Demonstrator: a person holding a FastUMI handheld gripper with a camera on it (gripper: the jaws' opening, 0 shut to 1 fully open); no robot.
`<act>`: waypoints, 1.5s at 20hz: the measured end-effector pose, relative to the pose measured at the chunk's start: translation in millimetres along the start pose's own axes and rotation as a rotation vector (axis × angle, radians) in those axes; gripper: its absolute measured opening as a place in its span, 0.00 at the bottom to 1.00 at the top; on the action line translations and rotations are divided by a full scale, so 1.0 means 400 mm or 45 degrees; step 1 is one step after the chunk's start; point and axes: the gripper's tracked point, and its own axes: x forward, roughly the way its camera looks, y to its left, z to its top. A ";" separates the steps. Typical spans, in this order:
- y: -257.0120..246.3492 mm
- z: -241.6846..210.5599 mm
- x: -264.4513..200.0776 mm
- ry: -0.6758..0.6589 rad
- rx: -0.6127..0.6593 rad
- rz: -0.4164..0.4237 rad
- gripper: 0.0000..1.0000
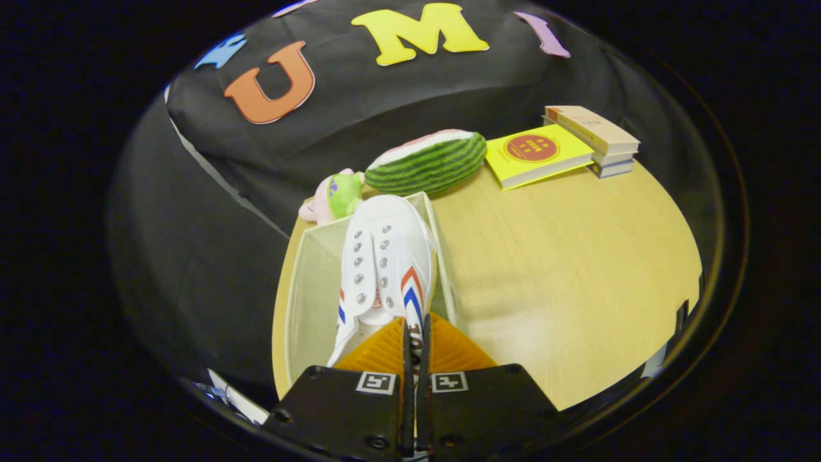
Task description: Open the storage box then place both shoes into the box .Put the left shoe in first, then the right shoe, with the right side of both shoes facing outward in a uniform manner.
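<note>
Claw (417, 333): clenched on the heel collar of the shoe (385, 256).
Shoe: held toe-forward over the open storage box (308, 289), near its right wall.
Table (564, 269): carries the box.
Risk: sole may catch that wall; thin grip may slip, tipping the shoe.

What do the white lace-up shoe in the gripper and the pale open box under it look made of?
White lace-up shoe: likely matte canvas, with metal-looking eyelets and red and blue stripes; gripper fingers pinch its heel edge. Pale open box: thin, flat, dull walls, perhaps fabric-covered board or plastic; unclear.
</note>
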 end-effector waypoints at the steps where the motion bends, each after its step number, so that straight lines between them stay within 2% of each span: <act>1: 0.007 -0.005 0.004 0.007 -0.003 0.030 0.07; 3: 0.012 0.000 -0.009 0.000 -0.012 0.054 0.21; 4: 0.004 0.028 -0.028 -0.073 -0.046 0.035 0.37; 5: -0.008 0.075 -0.055 -0.157 -0.104 -0.017 0.46; 6: -0.024 0.112 -0.089 -0.235 -0.168 -0.061 0.75; 7: -0.042 0.128 -0.114 -0.304 -0.218 -0.115 1.00; 9: -0.053 0.162 -0.171 -0.413 -0.273 -0.163 1.00; 13: -0.071 0.183 -0.283 -0.529 -0.258 -0.133 1.00; 18: -0.135 0.216 -0.441 -0.702 -0.267 -0.146 1.00; 23: -0.200 0.243 -0.633 -0.897 -0.234 -0.137 1.00; 26: -0.206 0.242 -0.740 -1.047 -0.251 -0.085 1.00; 30: -0.264 0.201 -0.853 -1.190 -0.267 -0.127 1.00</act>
